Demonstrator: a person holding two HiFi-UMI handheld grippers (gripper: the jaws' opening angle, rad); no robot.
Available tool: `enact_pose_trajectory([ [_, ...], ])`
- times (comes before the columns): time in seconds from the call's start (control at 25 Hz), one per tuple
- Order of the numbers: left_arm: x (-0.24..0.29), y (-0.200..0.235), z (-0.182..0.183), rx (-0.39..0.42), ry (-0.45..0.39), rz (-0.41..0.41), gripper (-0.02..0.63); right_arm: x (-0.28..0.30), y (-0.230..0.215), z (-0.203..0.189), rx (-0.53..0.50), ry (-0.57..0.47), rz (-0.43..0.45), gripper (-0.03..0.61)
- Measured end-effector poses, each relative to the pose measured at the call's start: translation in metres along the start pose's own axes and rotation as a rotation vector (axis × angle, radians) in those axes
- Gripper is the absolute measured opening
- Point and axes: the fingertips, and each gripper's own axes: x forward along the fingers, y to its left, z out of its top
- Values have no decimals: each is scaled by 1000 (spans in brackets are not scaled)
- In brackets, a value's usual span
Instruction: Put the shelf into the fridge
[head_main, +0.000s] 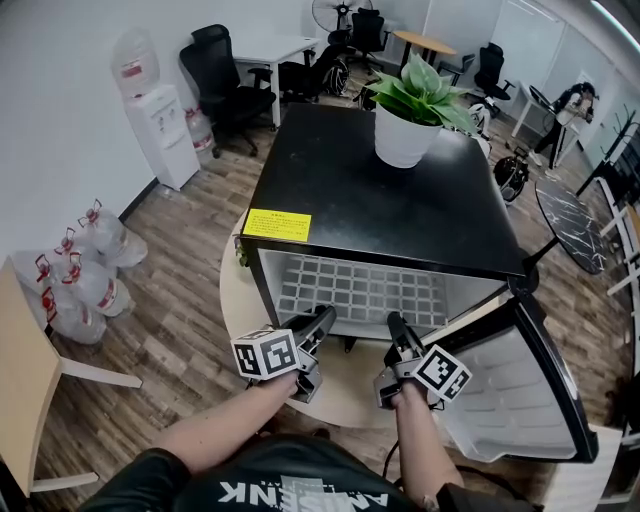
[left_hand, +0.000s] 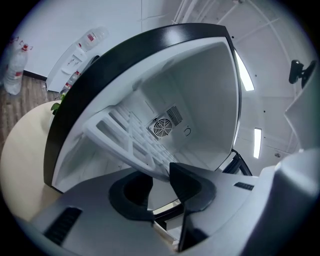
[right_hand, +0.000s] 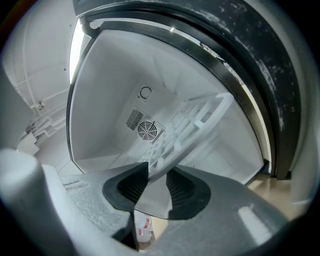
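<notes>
The white grid shelf (head_main: 365, 290) lies inside the small black fridge (head_main: 400, 200), its front edge at the opening. My left gripper (head_main: 325, 315) and right gripper (head_main: 393, 322) meet that front edge side by side. In the left gripper view the shelf (left_hand: 127, 137) slopes down into my left gripper (left_hand: 155, 185), whose pads close on its rim. The right gripper view shows the shelf (right_hand: 190, 125) running between the ribbed pads of my right gripper (right_hand: 156, 182), pinched there. A round fan (right_hand: 146, 131) sits on the fridge's back wall.
The fridge door (head_main: 510, 390) hangs open to the right. A potted plant (head_main: 405, 110) stands on the fridge top, near a yellow label (head_main: 277, 224). The fridge rests on a round beige table (head_main: 240, 295). Water bottles (head_main: 85, 265) and a dispenser (head_main: 160, 120) stand at the left.
</notes>
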Motion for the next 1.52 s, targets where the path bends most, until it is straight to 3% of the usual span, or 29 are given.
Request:
enact_pose_trajectory([
  [0.2, 6, 3, 4, -16, 4, 11, 109, 5, -2, 8, -53, -3, -12, 120],
  [0.36, 13, 5, 9, 1, -4, 14, 110, 13, -2, 9, 2, -16, 1, 120],
  [1.52, 38, 18, 35, 44, -46, 86, 141, 59, -9, 39, 5, -53, -24, 122],
])
